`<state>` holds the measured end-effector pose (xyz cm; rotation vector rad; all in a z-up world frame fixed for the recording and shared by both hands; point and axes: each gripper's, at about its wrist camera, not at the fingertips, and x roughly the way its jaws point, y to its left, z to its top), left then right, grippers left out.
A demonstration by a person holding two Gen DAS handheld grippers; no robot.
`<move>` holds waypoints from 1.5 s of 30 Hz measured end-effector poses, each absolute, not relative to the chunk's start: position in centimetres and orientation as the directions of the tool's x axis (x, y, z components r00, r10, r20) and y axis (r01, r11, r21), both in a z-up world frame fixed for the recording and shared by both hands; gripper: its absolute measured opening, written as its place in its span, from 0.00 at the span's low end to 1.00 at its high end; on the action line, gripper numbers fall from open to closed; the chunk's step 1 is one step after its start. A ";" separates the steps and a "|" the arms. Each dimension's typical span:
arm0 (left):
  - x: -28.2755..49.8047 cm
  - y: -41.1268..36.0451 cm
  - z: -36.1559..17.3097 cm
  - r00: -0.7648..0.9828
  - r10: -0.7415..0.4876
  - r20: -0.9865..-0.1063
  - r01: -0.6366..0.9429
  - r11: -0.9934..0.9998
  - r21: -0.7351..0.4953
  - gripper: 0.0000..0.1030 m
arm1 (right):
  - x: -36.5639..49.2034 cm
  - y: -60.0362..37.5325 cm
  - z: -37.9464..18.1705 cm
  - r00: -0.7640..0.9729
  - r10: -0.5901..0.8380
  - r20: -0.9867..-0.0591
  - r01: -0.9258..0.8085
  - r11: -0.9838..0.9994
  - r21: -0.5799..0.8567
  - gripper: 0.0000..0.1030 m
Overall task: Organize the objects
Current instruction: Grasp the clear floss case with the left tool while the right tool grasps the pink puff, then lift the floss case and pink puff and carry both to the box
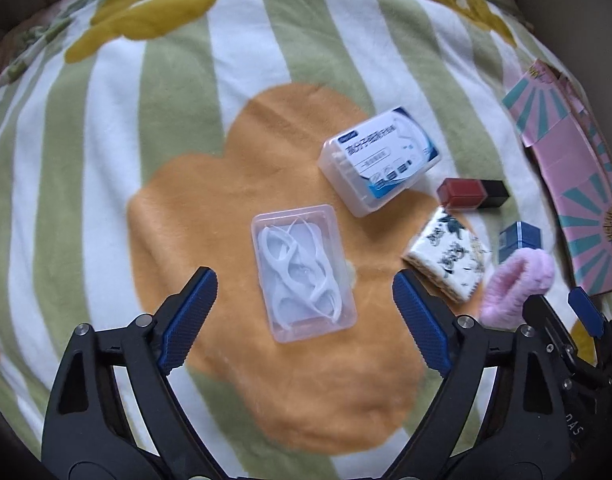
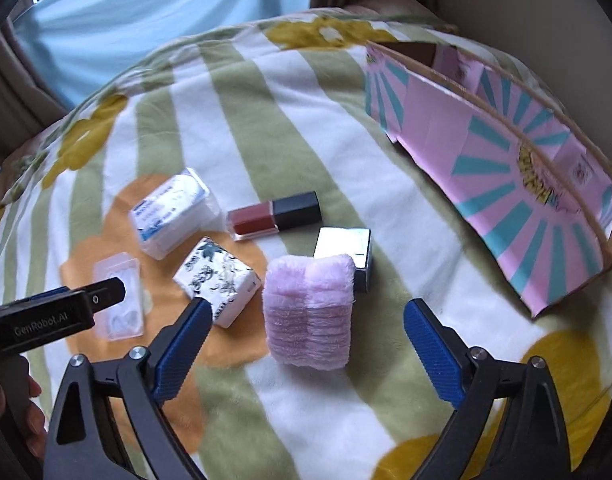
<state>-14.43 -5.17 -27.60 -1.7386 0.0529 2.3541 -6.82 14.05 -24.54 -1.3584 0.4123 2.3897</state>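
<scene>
My left gripper (image 1: 305, 294) is open above a clear tray of white floss picks (image 1: 302, 272), which lies between its fingers. A labelled clear floss box (image 1: 379, 160) lies just beyond. My right gripper (image 2: 306, 320) is open around a folded pink fluffy towel (image 2: 309, 312), jaws apart from it. Near it lie a red lip gloss with black cap (image 2: 274, 216), a dark blue box (image 2: 343, 252) and a white patterned tissue pack (image 2: 218, 280). The floss box (image 2: 174, 212) and tray (image 2: 118, 300) also show in the right wrist view.
A pink and teal cardboard box (image 2: 505, 168) stands open at the right, also in the left wrist view (image 1: 573, 184). Everything rests on a green-striped flower blanket (image 1: 186, 120). The left gripper's body (image 2: 46, 316) shows at the left edge.
</scene>
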 end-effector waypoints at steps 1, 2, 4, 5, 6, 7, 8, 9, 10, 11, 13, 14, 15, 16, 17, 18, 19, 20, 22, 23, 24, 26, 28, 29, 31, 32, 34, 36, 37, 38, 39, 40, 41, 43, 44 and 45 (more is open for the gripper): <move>-14.7 -5.1 -28.2 -0.276 0.147 -0.950 -0.193 -0.977 -0.095 0.84 | -7.0 14.1 -24.9 -0.466 0.170 -0.868 -0.455 -0.888 0.070 0.88; -14.9 -5.1 -28.6 -0.272 0.147 -0.951 -0.192 -0.977 -0.096 0.81 | -7.2 14.2 -25.4 -0.456 0.180 -0.872 -0.467 -0.882 0.062 0.85; -15.2 -5.1 -29.3 -0.267 0.152 -0.952 -0.194 -0.976 -0.101 0.79 | -7.4 14.4 -26.0 -0.444 0.190 -0.876 -0.480 -0.876 0.053 0.82; -15.3 -5.1 -29.5 -0.268 0.150 -0.952 -0.198 -0.975 -0.098 0.79 | -7.4 14.6 -26.3 -0.437 0.194 -0.878 -0.486 -0.872 0.049 0.79; -15.3 -5.0 -29.7 -0.269 0.146 -0.952 -0.202 -0.975 -0.092 0.78 | -7.4 14.7 -26.5 -0.432 0.195 -0.880 -0.490 -0.870 0.047 0.76; -15.4 -4.9 -29.9 -0.272 0.141 -0.952 -0.209 -0.974 -0.085 0.75 | -7.5 14.8 -26.7 -0.426 0.196 -0.883 -0.493 -0.869 0.045 0.73; -15.5 -4.8 -30.0 -0.273 0.139 -0.952 -0.217 -0.973 -0.080 0.68 | -7.5 14.9 -27.0 -0.418 0.193 -0.888 -0.495 -0.868 0.044 0.69; -15.6 -4.7 -30.2 -0.268 0.140 -0.953 -0.225 -0.971 -0.080 0.65 | -7.5 15.0 -27.2 -0.411 0.189 -0.892 -0.496 -0.867 0.045 0.65; -15.7 -4.6 -30.4 -0.261 0.141 -0.955 -0.231 -0.970 -0.080 0.64 | -7.6 15.1 -27.4 -0.405 0.182 -0.896 -0.497 -0.866 0.049 0.63; -15.8 -4.6 -30.6 -0.256 0.141 -0.956 -0.235 -0.969 -0.080 0.60 | -7.7 15.2 -27.5 -0.402 0.176 -0.898 -0.498 -0.866 0.053 0.59; -15.9 -4.4 -30.9 -0.248 0.138 -0.959 -0.244 -0.967 -0.076 0.56 | -7.8 15.1 -27.5 -0.402 0.169 -0.900 -0.495 -0.867 0.058 0.53; -15.9 -4.4 -30.9 -0.249 0.138 -0.959 -0.245 -0.967 -0.075 0.56 | -7.9 15.0 -27.6 -0.401 0.162 -0.901 -0.489 -0.870 0.061 0.48; -16.0 -4.4 -30.9 -0.251 0.140 -0.958 -0.246 -0.966 -0.077 0.56 | -8.0 15.0 -27.6 -0.401 0.156 -0.902 -0.484 -0.873 0.064 0.43; -16.0 -4.4 -30.9 -0.253 0.143 -0.957 -0.246 -0.966 -0.079 0.55 | -8.2 14.9 -27.6 -0.401 0.150 -0.904 -0.479 -0.875 0.067 0.41; -16.0 -4.5 -30.9 -0.253 0.144 -0.957 -0.247 -0.966 -0.080 0.55 | -8.3 14.8 -27.6 -0.398 0.150 -0.905 -0.477 -0.877 0.065 0.41; -16.1 -4.5 -30.9 -0.252 0.145 -0.957 -0.249 -0.965 -0.080 0.55 | -8.4 14.7 -27.6 -0.396 0.154 -0.905 -0.476 -0.877 0.059 0.41; -16.1 -4.5 -30.9 -0.253 0.146 -0.956 -0.253 -0.964 -0.081 0.55 | -8.4 14.6 -27.6 -0.396 0.155 -0.905 -0.476 -0.877 0.058 0.41; -16.1 -4.6 -30.8 -0.253 0.148 -0.956 -0.255 -0.963 -0.081 0.55 | -8.4 14.6 -27.6 -0.396 0.154 -0.905 -0.478 -0.876 0.060 0.41; -16.1 -4.8 -30.6 -0.254 0.150 -0.956 -0.255 -0.963 -0.083 0.55 | -8.5 14.6 -27.5 -0.396 0.152 -0.906 -0.479 -0.876 0.062 0.40; -16.1 -4.9 -30.5 -0.255 0.151 -0.955 -0.254 -0.964 -0.084 0.55 | -8.5 14.6 -27.4 -0.395 0.149 -0.906 -0.478 -0.876 0.064 0.40; -16.1 -4.9 -30.4 -0.257 0.151 -0.954 -0.253 -0.964 -0.085 0.55 | -8.5 14.7 -27.3 -0.396 0.147 -0.906 -0.477 -0.876 0.067 0.40; -16.1 -5.1 -29.9 -0.262 0.157 -0.952 -0.251 -0.964 -0.089 0.54 | -8.5 14.6 -27.0 -0.400 0.142 -0.905 -0.472 -0.879 0.070 0.40; -16.0 -5.2 -29.3 -0.265 0.169 -0.949 -0.249 -0.963 -0.102 0.54 | -8.5 14.6 -26.5 -0.404 0.142 -0.904 -0.465 -0.883 0.070 0.40; -15.9 -5.3 -29.0 -0.266 0.173 -0.948 -0.247 -0.963 -0.106 0.54 | -8.5 14.6 -26.2 -0.409 0.139 -0.902 -0.460 -0.885 0.072 0.40; -15.7 -5.3 -28.1 -0.278 0.178 -0.944 -0.243 -0.964 -0.110 0.54 | -8.5 14.7 -25.5 -0.417 0.135 -0.899 -0.452 -0.889 0.076 0.40; -15.6 -5.3 -27.7 -0.283 0.179 -0.942 -0.241 -0.964 -0.111 0.54 | -8.5 14.7 -24.9 -0.424 0.132 -0.896 -0.442 -0.894 0.078 0.40; -15.2 -5.3 -26.5 -0.299 0.182 -0.937 -0.236 -0.965 -0.112 0.54 | -8.6 14.6 -24.0 -0.435 0.130 -0.891 -0.426 -0.902 0.077 0.40; -14.7 -5.4 -25.5 -0.311 0.184 -0.932 -0.230 -0.966 -0.114 0.54 | -8.6 14.6 -22.7 -0.450 0.126 -0.884 -0.403 -0.912 0.075 0.40; -14.4 -5.4 -24.8 -0.318 0.185 -0.930 -0.227 -0.967 -0.115 0.54 | -8.6 14.6 -21.9 -0.457 0.123 -0.881 -0.390 -0.918 0.075 0.40; -14.0 -5.6 -24.0 -0.326 0.187 -0.927 -0.222 -0.968 -0.117 0.54 | -8.6 14.6 -21.3 -0.464 0.120 -0.878 -0.379 -0.922 0.075 0.40; -13.7 -5.7 -23.1 -0.335 0.188 -0.923 -0.217 -0.969 -0.119 0.54 | -8.5 14.6 -20.7 -0.470 0.117 -0.875 -0.368 -0.927 0.074 0.40; -13.4 -6.0 -22.3 -0.343 0.189 -0.920 -0.212 -0.970 -0.121 0.54 | -8.5 14.6 -20.1 -0.477 0.115 -0.872 -0.356 -0.932 0.072 0.40; -13.1 -6.1 -21.7 -0.349 0.190 -0.918 -0.209 -0.970 -0.122 0.54 | -8.5 14.5 -19.1 -0.486 0.109 -0.867 -0.337 -0.939 0.070 0.40; -12.6 -5.8 -20.3 -0.363 0.189 -0.912 -0.202 -0.972 -0.121 0.54 | -8.4 14.4 -17.7 -0.502 0.106 -0.858 -0.308 -0.949 0.063 0.40; -12.1 -5.9 -19.5 -0.372 0.187 -0.909 -0.197 -0.973 -0.120 0.54 | -8.3 14.3 -16.9 -0.510 0.104 -0.854 -0.291 -0.955 0.058 0.40; -11.7 -6.0 -18.8 -0.379 0.183 -0.907 -0.193 -0.974 -0.116 0.54 | -8.2 14.3 -16.1 -0.518 0.102 -0.850 -0.271 -0.961 0.050 0.40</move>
